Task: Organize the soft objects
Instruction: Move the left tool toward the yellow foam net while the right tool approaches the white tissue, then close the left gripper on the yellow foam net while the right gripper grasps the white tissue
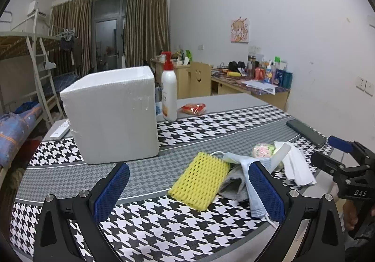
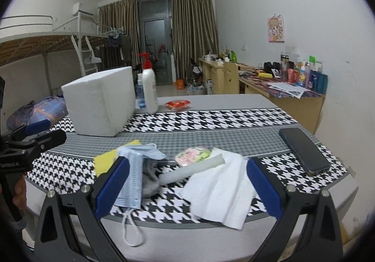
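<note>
My left jaws (image 1: 187,189) are spread wide and hold nothing; they hang low over the near edge of the desk (image 1: 145,175), with the yellow net (image 1: 200,183) lying flat between their blue pads. My right jaws (image 2: 187,182) are spread too and empty, poised over the same heap from its other side.

The soft things lie together on the houndstooth cloth near me. The net touches a grey cloth (image 1: 234,185), and a blue mask (image 2: 134,174) is draped over that cloth, its ear loop (image 2: 131,229) hanging past the desk edge. A white foam strip (image 2: 194,168) lies aslant across the grey cloth and onto a white tissue (image 2: 218,194), which spreads out at the right of the heap. Just behind the strip sits a small pink-and-green packet (image 2: 193,155).

A white foam box (image 1: 110,114) stands farther back on the left, well apart from the heap; I cannot see into it. Beside the box stands a white pump bottle (image 1: 169,93) with a red top, and near that lies a red packet (image 1: 193,108). A dark phone (image 2: 304,150) lies flat at the right of the desk, apart from the tissue. A white remote (image 1: 60,130) lies just left of the box.
</note>
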Demonstrator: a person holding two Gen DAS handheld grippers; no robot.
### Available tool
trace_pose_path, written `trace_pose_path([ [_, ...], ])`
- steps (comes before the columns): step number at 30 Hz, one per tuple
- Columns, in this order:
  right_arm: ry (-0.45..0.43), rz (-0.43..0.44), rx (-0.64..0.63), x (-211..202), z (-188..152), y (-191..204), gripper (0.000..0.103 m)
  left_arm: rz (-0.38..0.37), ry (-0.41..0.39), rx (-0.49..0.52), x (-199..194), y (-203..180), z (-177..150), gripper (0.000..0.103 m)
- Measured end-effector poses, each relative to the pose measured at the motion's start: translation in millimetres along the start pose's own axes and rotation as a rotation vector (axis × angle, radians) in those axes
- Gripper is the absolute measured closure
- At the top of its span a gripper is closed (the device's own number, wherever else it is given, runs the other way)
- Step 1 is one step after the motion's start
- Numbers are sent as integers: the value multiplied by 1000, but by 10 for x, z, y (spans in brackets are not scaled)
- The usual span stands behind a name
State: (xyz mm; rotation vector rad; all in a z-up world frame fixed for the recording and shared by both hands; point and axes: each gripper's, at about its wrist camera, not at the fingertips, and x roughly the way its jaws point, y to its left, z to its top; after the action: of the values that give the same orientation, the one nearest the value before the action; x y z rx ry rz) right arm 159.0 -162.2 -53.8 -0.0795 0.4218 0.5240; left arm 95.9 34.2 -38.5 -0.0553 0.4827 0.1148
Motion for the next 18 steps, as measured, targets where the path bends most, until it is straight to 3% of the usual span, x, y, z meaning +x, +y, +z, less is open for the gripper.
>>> trace_pose_path([
  [12,49,-39,4,197,-31,-89,2,39,111,22,400,-9,-42,1],
  [18,76,3,48,291,-32,-149,2,44,184,25,640,-2,-88,1],
])
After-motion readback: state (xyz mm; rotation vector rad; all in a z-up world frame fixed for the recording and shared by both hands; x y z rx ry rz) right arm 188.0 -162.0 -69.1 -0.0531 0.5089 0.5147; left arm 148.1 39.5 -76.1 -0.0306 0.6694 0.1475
